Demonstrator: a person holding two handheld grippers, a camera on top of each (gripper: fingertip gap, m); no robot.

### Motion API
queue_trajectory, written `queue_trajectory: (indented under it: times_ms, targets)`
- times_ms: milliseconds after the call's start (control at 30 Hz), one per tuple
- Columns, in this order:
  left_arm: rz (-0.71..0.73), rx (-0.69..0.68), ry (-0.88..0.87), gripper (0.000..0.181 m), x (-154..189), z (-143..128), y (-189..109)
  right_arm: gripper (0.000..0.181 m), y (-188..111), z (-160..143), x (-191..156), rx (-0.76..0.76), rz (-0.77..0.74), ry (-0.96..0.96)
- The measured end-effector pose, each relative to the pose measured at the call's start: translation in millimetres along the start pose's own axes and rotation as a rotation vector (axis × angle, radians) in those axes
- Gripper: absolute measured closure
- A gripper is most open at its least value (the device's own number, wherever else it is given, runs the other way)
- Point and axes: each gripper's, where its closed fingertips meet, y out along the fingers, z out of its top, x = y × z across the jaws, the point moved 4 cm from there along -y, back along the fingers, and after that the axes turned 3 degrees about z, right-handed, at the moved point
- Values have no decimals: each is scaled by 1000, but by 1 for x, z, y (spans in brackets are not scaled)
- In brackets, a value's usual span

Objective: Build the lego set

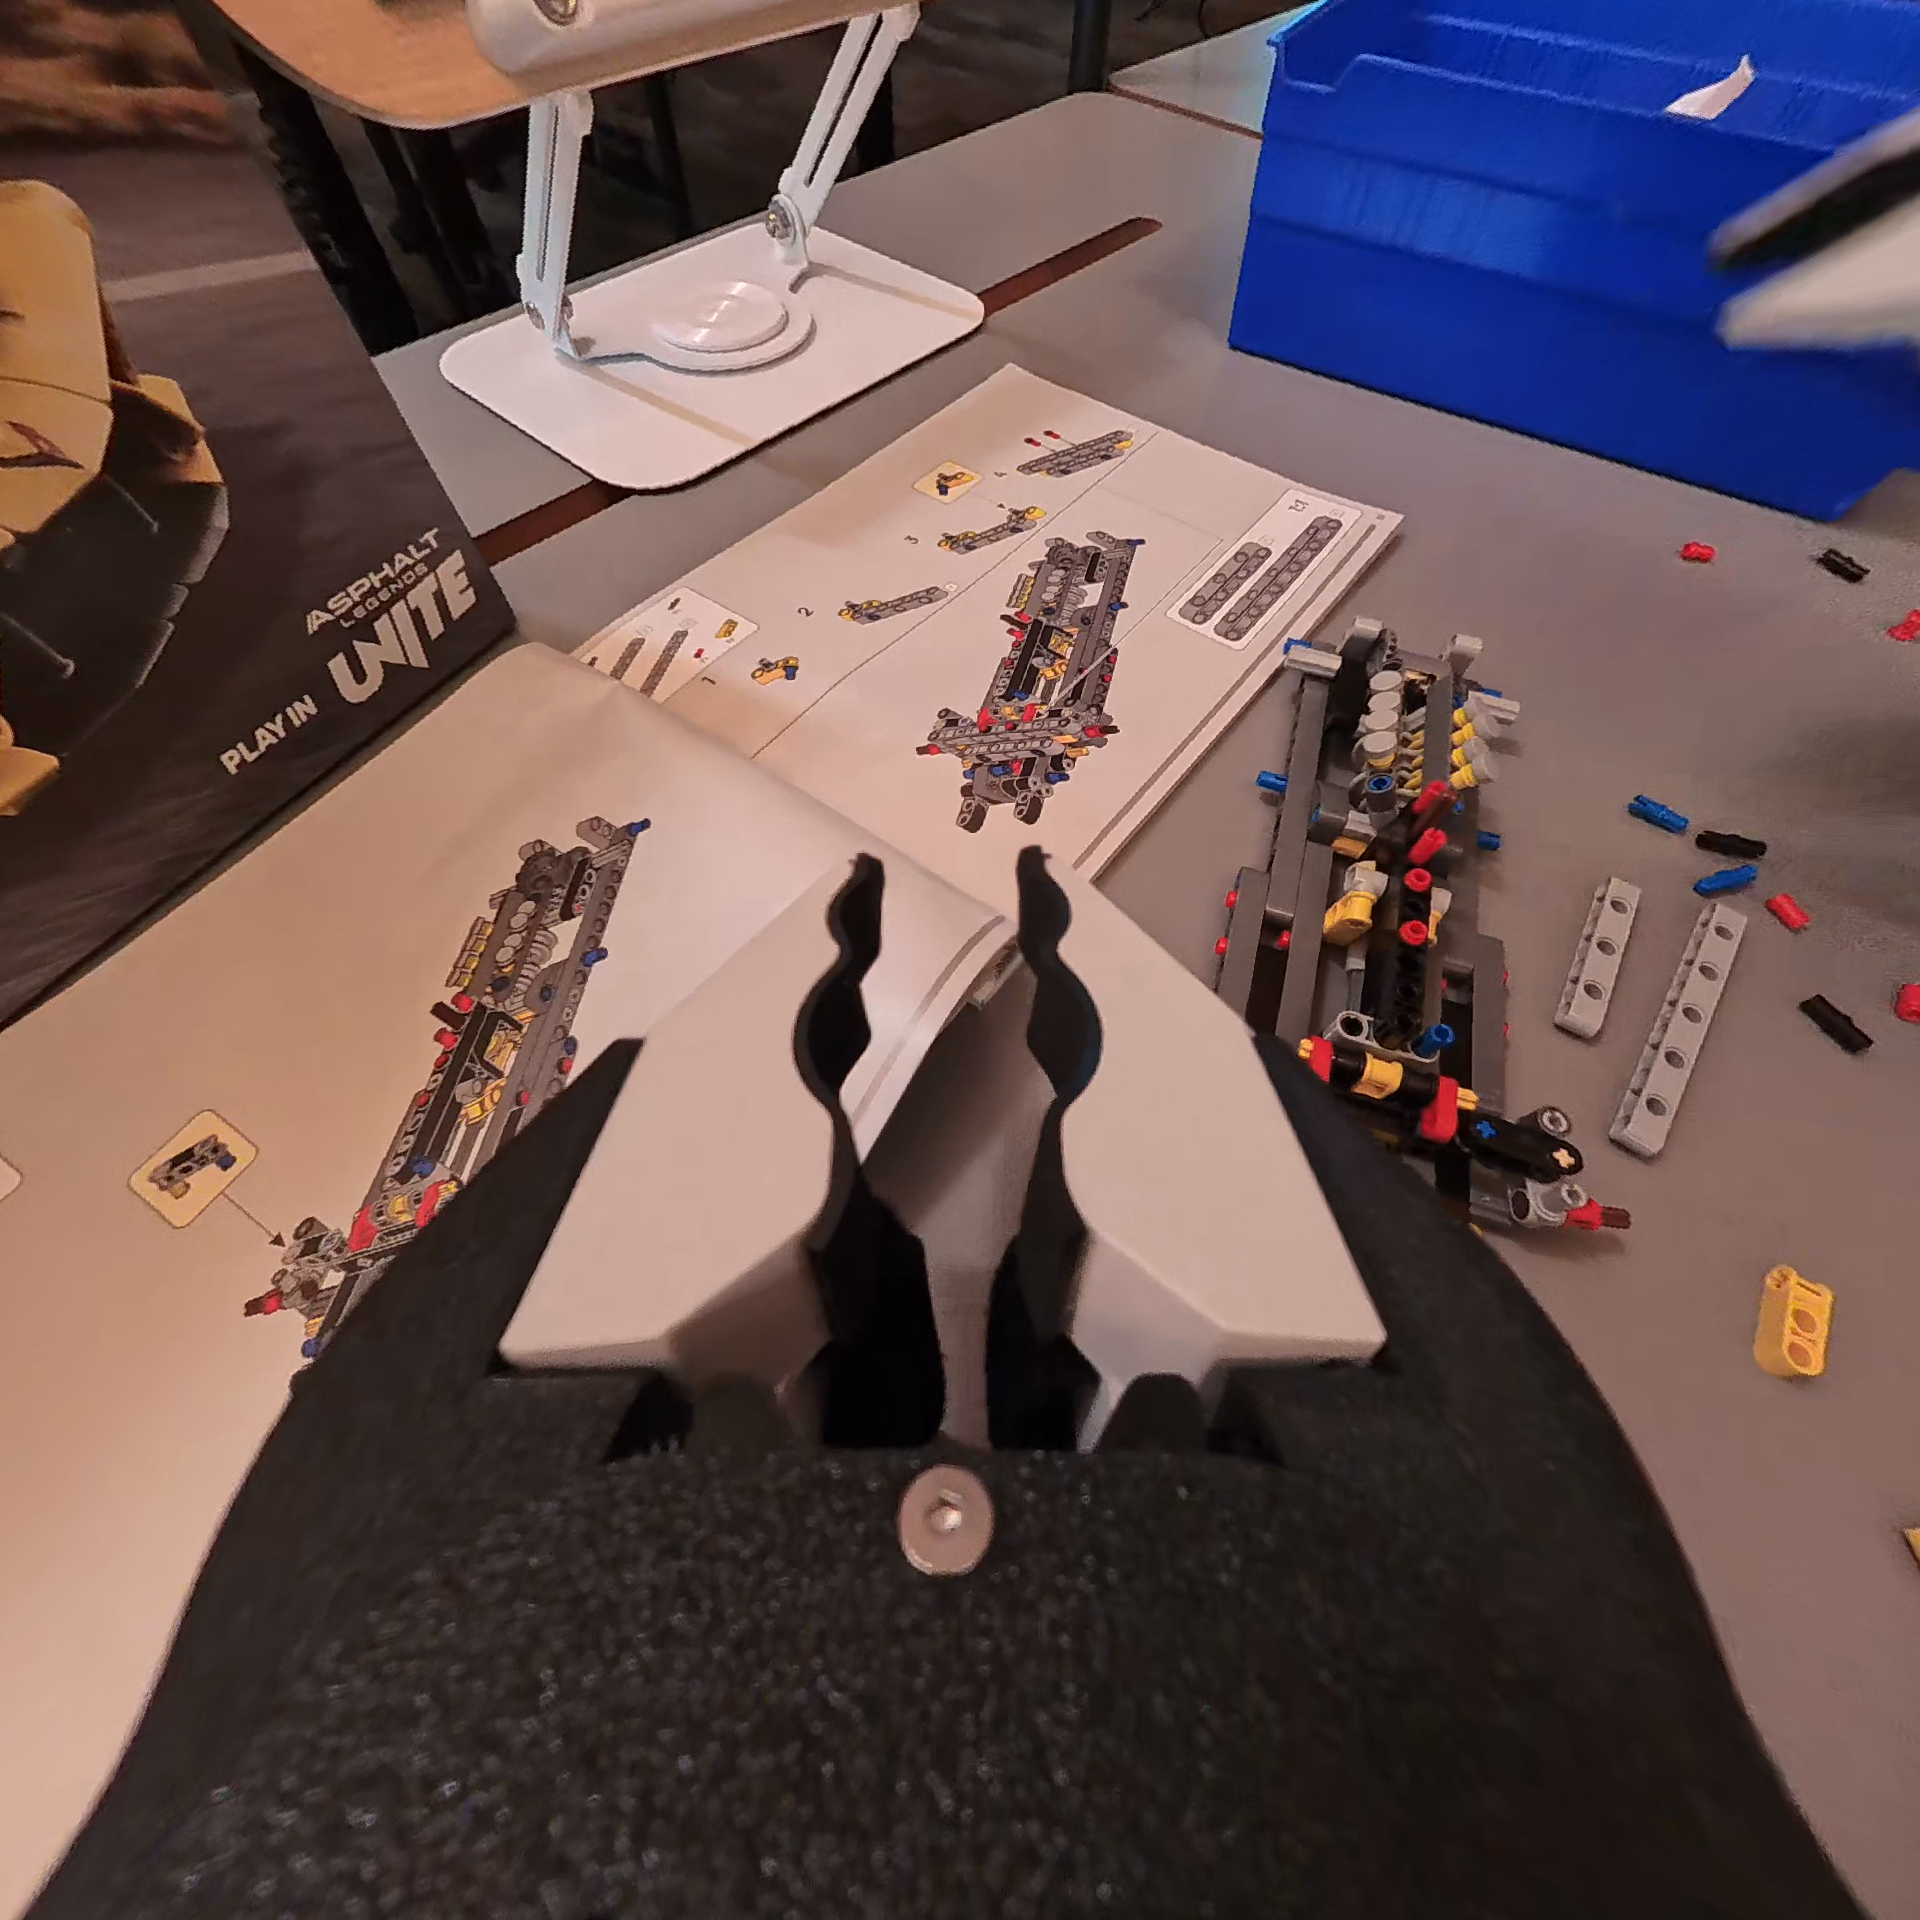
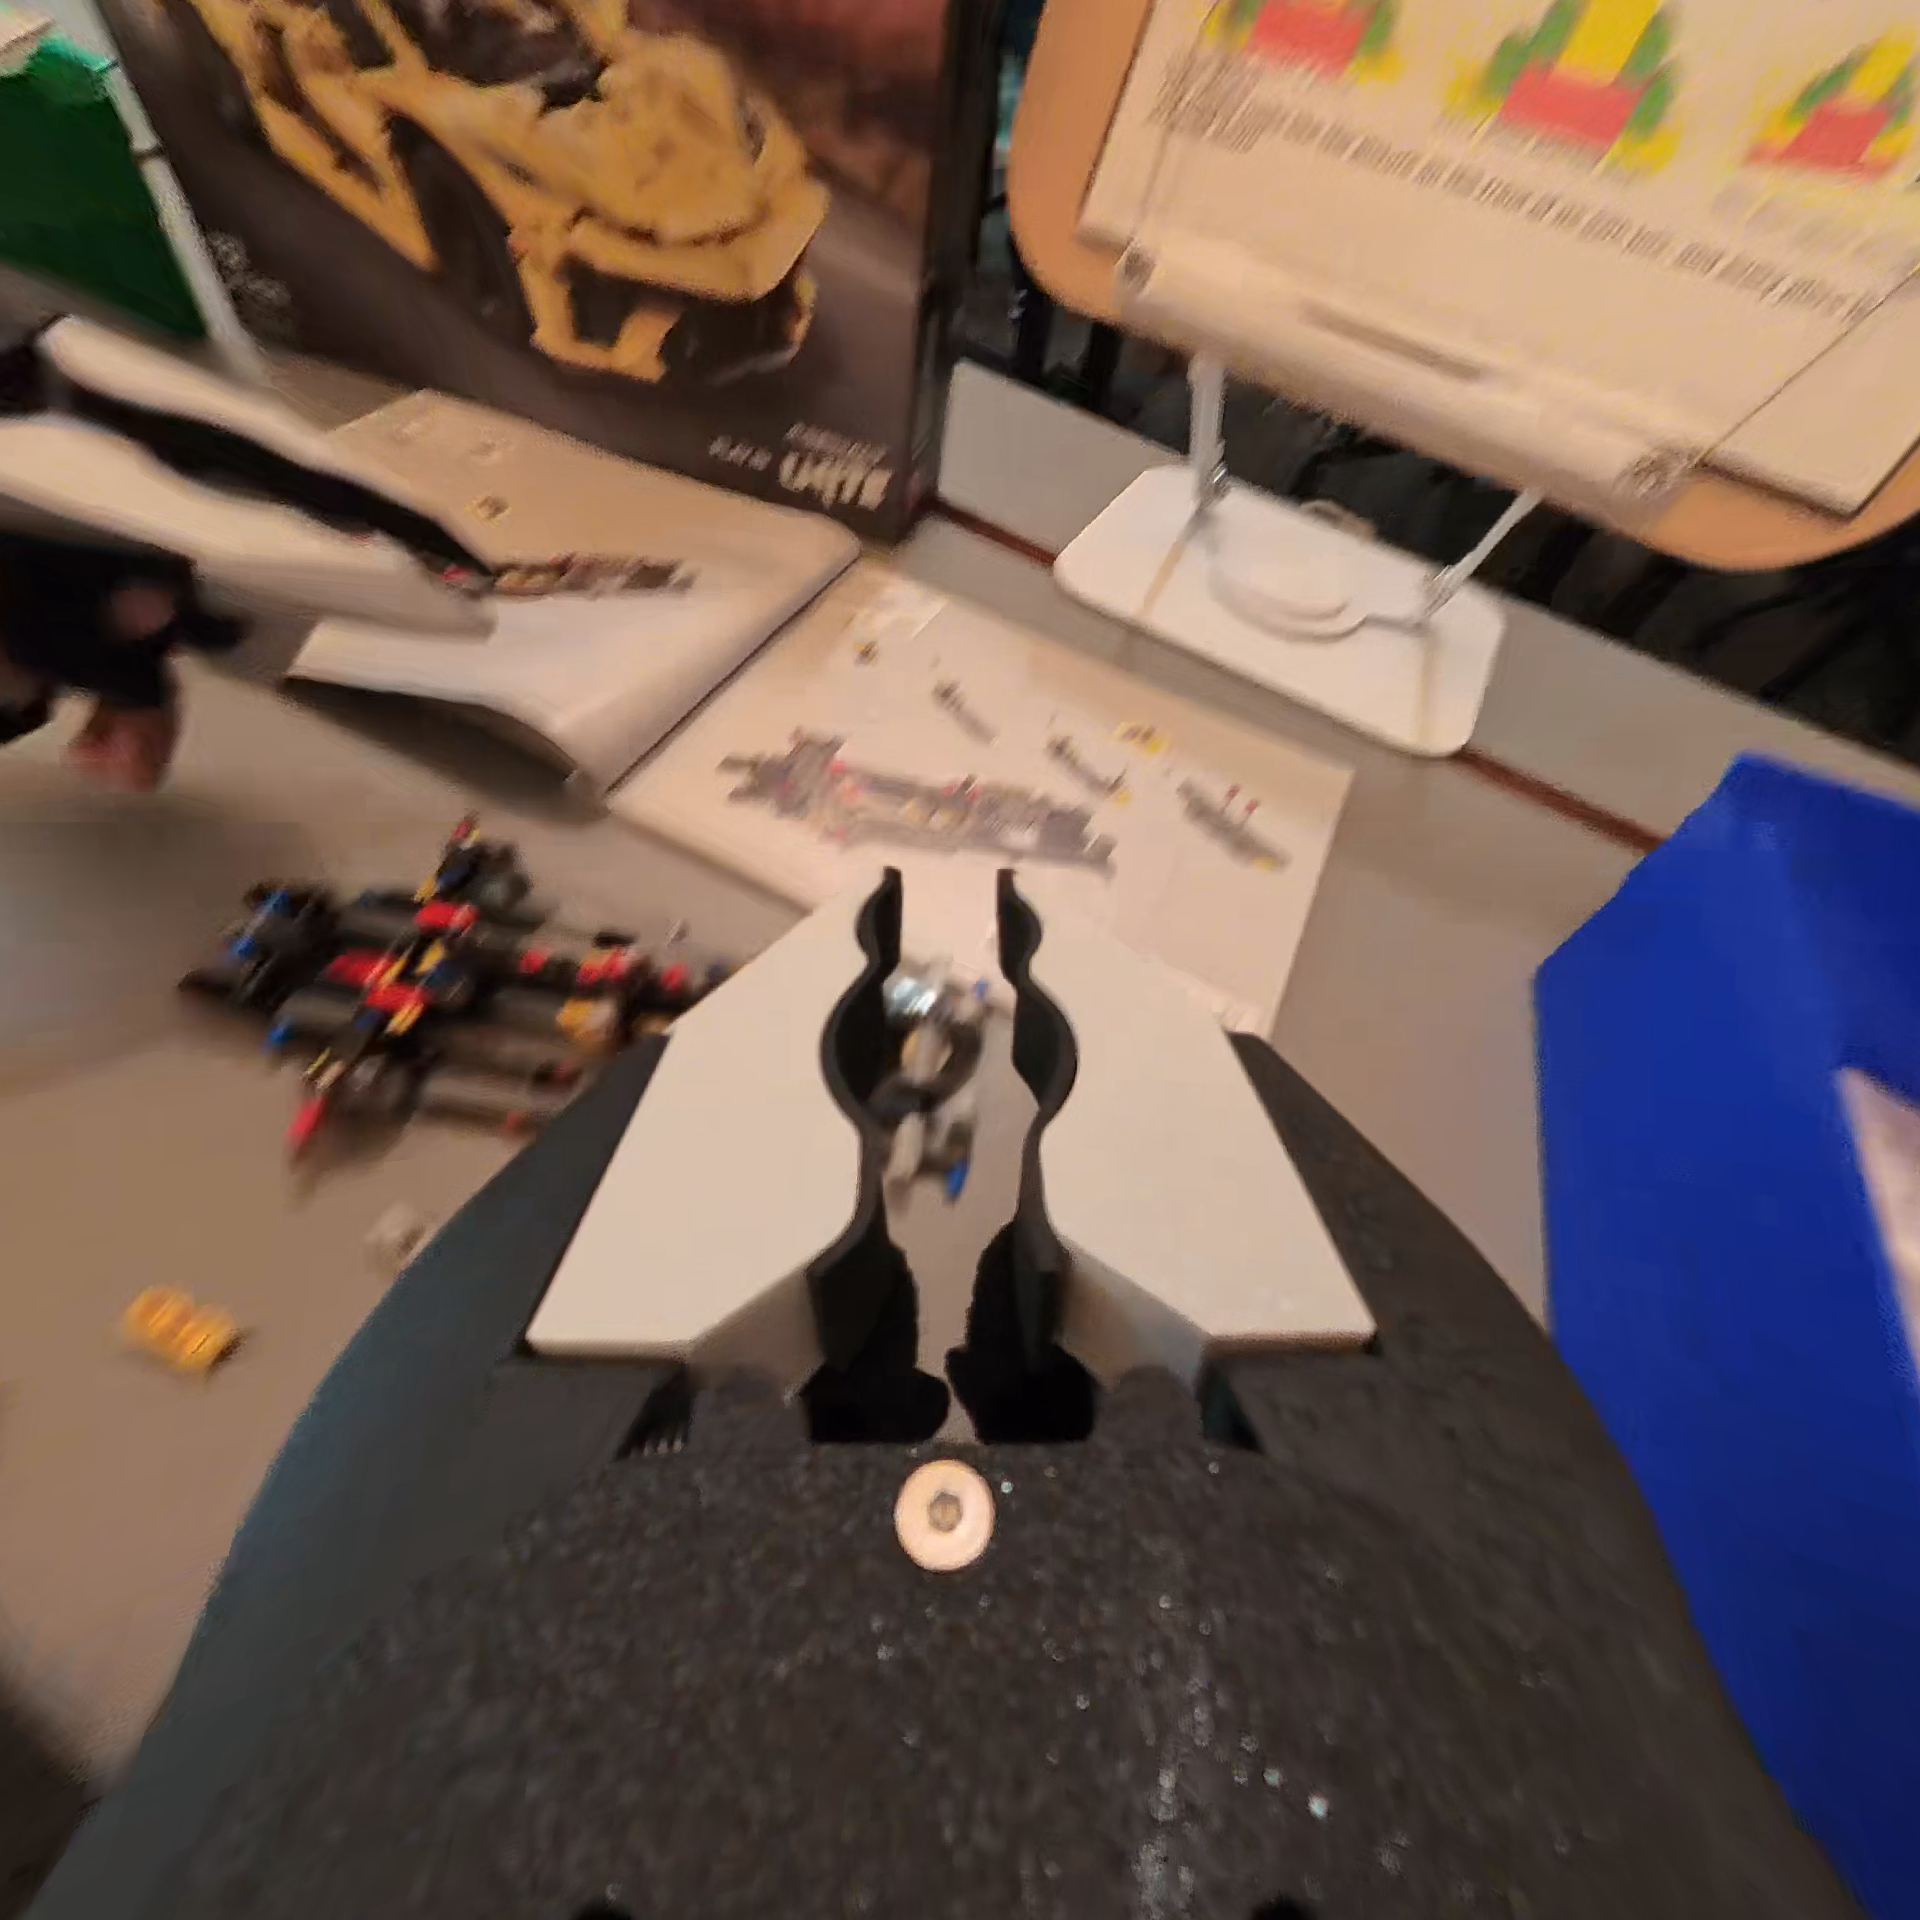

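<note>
A long grey and black Lego chassis [image 1: 1382, 935] with red, blue and yellow pins lies on the grey table, right of the open instruction booklet [image 1: 312, 1039]. My left gripper [image 1: 945, 862] is open and empty, above the booklet's middle fold. Two light grey beams [image 1: 1683, 1029] and a yellow connector [image 1: 1792, 1320] lie right of the chassis. My right gripper [image 2: 948, 881] is open and empty. It hovers above the table, with one end of the chassis [image 2: 416, 987] showing blurred through its gap. Its fingers [image 1: 1829, 301] show blurred in front of the blue bin.
A blue bin [image 1: 1507, 260] stands at the back right, close to the right gripper's side [image 2: 1714, 1143]. A white stand [image 1: 717, 343] holds a board above the table's far edge. The set's dark box [image 1: 208, 520] stands at the left. Small red, blue and black pins [image 1: 1725, 842] are scattered at the right.
</note>
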Motion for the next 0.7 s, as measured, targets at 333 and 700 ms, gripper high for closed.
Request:
queue_trajectory:
  times_ms: [333, 700]
  targets:
    - [12, 5, -65, 151, -12, 0, -4, 160, 76, -21, 48, -2, 78, 182]
    - [6, -5, -74, 166, -21, -5, 3, 161, 88, -24, 17, -71, 251, 39]
